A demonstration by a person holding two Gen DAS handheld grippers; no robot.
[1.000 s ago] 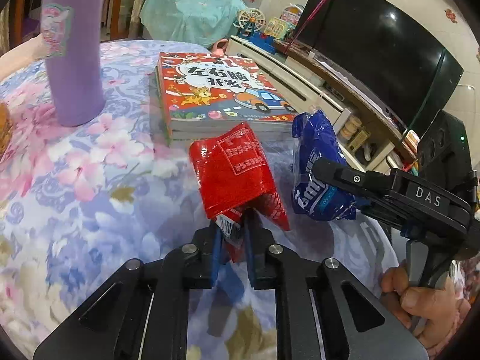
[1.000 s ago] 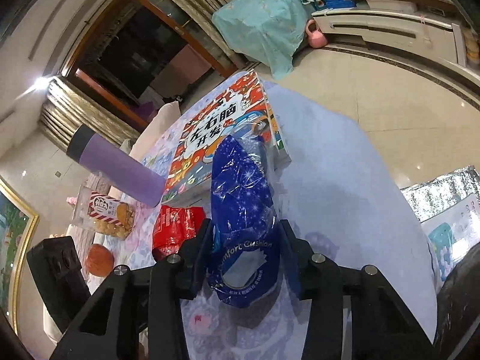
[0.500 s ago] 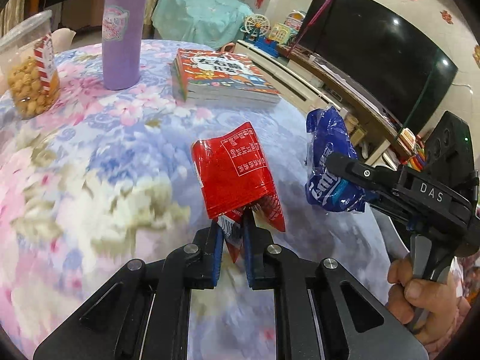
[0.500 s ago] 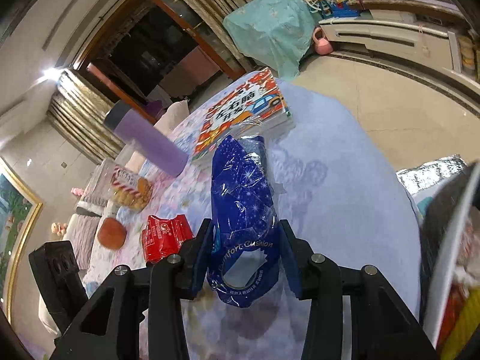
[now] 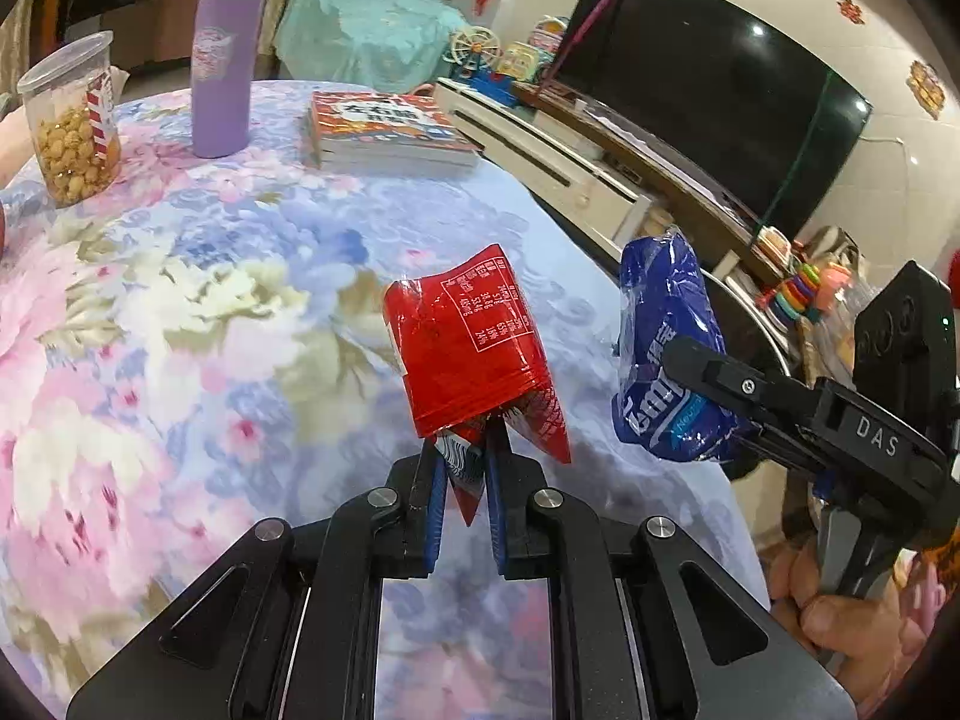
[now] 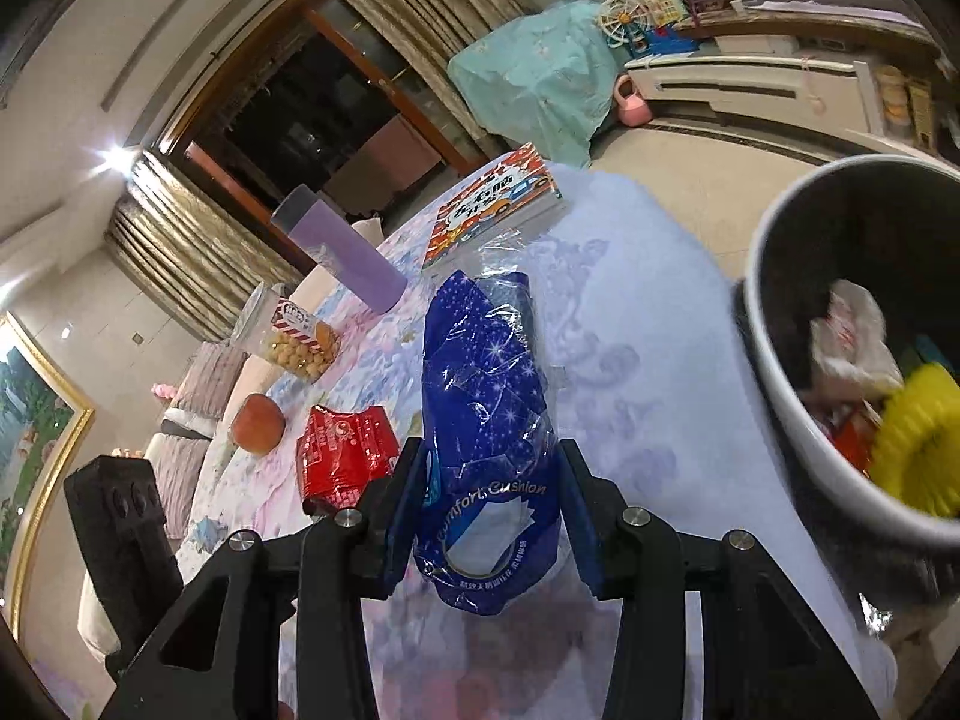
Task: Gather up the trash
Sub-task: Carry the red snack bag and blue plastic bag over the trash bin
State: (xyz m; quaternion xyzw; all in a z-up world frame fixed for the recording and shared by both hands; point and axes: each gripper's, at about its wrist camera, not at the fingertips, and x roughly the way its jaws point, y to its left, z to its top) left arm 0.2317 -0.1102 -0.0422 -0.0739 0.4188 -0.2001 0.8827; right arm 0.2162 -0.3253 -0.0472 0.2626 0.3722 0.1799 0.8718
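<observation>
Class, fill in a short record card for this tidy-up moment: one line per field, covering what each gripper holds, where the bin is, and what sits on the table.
left gripper: shut on red wrapper, lifted above the cloth
right gripper: shut on blue wrapper
bin: beside the table, at right in the right wrist view, rubbish already inside
table: floral cloth
on table: purple bottle, popcorn tub, books, apple

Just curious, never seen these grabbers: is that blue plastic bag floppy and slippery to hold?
Probably floppy and light: the blue bag looks crumpled and creased where the right gripper squeezes it. Its glossy film may be slippery, though it sits firmly pinched now.
</observation>
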